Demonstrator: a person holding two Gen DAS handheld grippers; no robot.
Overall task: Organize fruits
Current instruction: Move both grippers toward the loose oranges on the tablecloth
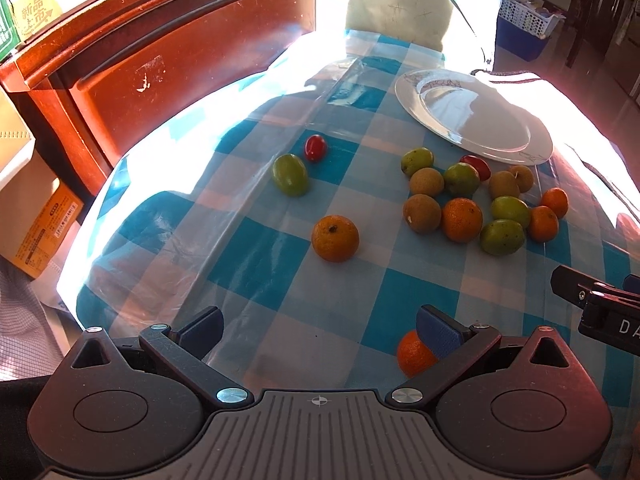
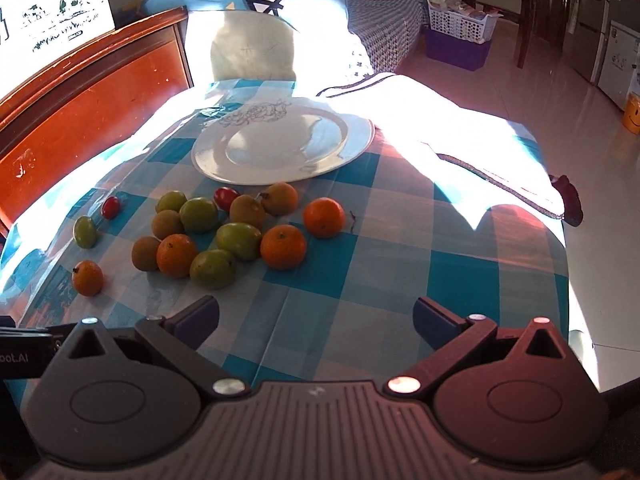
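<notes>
Fruit (image 2: 208, 236) lies loose on the checked counter (image 2: 360, 280), the plate (image 2: 352, 148) bare, both my left tool (image 1: 320, 326) and right tool (image 2: 316, 318) gaping, so sorting has hardly begun.

Fruit cluster (image 2: 224, 232) blocks way to plate (image 2: 280, 148); cloth (image 2: 360, 272) on right prob. clear.
</notes>
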